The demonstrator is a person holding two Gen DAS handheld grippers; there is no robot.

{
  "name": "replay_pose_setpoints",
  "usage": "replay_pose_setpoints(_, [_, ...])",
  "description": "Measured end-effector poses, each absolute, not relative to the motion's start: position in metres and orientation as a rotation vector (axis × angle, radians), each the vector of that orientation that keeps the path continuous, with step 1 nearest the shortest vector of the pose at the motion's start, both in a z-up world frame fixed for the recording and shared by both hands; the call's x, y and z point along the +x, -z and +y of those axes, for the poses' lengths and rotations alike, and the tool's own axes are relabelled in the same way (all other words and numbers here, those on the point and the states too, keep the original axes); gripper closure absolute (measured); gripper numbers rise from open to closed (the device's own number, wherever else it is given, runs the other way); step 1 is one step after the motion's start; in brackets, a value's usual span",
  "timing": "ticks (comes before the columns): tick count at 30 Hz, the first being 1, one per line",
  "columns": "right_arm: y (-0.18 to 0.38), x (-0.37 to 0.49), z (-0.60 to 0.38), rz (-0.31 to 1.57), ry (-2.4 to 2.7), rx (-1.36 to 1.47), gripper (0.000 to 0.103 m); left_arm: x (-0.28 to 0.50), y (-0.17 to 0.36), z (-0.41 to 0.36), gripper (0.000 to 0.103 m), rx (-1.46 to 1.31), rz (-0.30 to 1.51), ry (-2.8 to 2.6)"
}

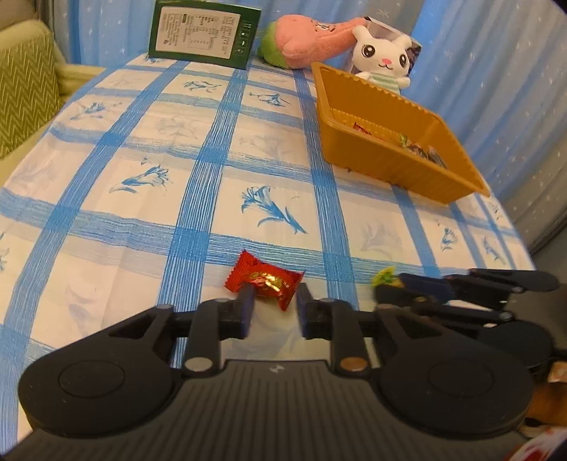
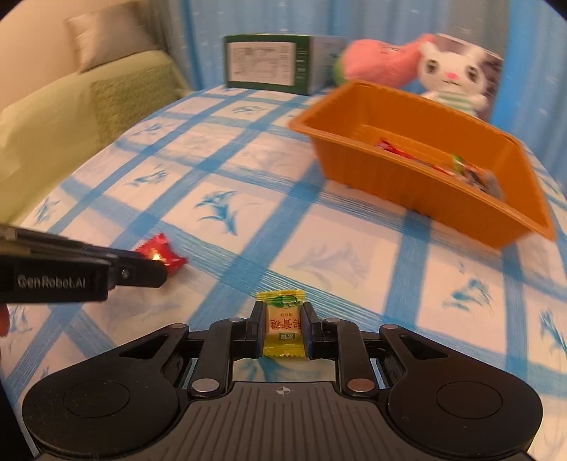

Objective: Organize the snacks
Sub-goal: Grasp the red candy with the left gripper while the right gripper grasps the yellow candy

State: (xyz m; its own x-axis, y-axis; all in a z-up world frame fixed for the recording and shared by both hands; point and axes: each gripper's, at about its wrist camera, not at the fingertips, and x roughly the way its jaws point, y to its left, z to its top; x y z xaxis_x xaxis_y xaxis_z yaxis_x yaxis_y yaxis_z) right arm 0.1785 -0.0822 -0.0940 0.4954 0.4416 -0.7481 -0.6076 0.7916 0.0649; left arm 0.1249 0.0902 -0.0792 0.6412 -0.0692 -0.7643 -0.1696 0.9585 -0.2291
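Observation:
A red-wrapped candy (image 1: 265, 280) (image 2: 163, 251) lies on the blue-checked tablecloth (image 1: 141, 149). My left gripper (image 1: 274, 294) (image 2: 159, 271) is open, its two tips set at either side of the candy's near end without pinching it. My right gripper (image 2: 283, 312) (image 1: 386, 287) is shut on a yellow-wrapped candy (image 2: 283, 326) (image 1: 384, 276), held flat between the pads just above the cloth, to the right of the left gripper. An orange tray (image 1: 372, 156) (image 2: 389, 177) stands at the far right with several wrapped candies (image 1: 418, 145) (image 2: 460, 166) in its right end.
At the back stand a green box (image 1: 202, 32), a pink plush (image 1: 304, 39) and a white bunny plush (image 1: 382, 60), which is just behind the tray. A green sofa (image 1: 24, 88) borders the table's left side. The table edge falls away at the right (image 1: 524, 255).

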Motion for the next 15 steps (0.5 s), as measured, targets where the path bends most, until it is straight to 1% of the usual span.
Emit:
replay_pose_setpoints(1, [0.094, 0.178, -0.086, 0.843, -0.626, -0.199, 0.082, 0.125, 0.080, 0.089, 0.064, -0.287, 0.875, -0.071])
replay_pose_setpoints(2, [0.093, 0.177, -0.090, 0.846, -0.613, -0.184, 0.082, 0.126, 0.080, 0.089, 0.055, -0.296, 0.871, -0.079])
replay_pose_setpoints(3, [0.093, 0.177, -0.093, 0.846, -0.600, -0.172, 0.082, 0.126, 0.081, 0.090, 0.048, -0.314, 0.866, -0.083])
replay_pose_setpoints(5, [0.093, 0.175, -0.099, 0.850, -0.583, -0.155, 0.082, 0.128, 0.081, 0.092, 0.044, -0.350, 0.857, -0.100])
replay_pose_setpoints(8, [0.093, 0.172, -0.104, 0.852, -0.572, -0.144, 0.082, 0.135, 0.081, 0.092, 0.044, -0.378, 0.847, -0.098])
replay_pose_setpoints(10, [0.093, 0.170, -0.105, 0.851, -0.569, -0.143, 0.082, 0.140, 0.080, 0.090, 0.047, -0.374, 0.844, -0.094])
replay_pose_setpoints(12, [0.092, 0.170, -0.106, 0.852, -0.566, -0.136, 0.082, 0.145, 0.081, 0.087, 0.057, -0.355, 0.852, -0.093])
replay_pose_setpoints(15, [0.093, 0.170, -0.107, 0.852, -0.556, -0.127, 0.082, 0.148, 0.081, 0.080, 0.063, -0.285, 0.864, -0.094])
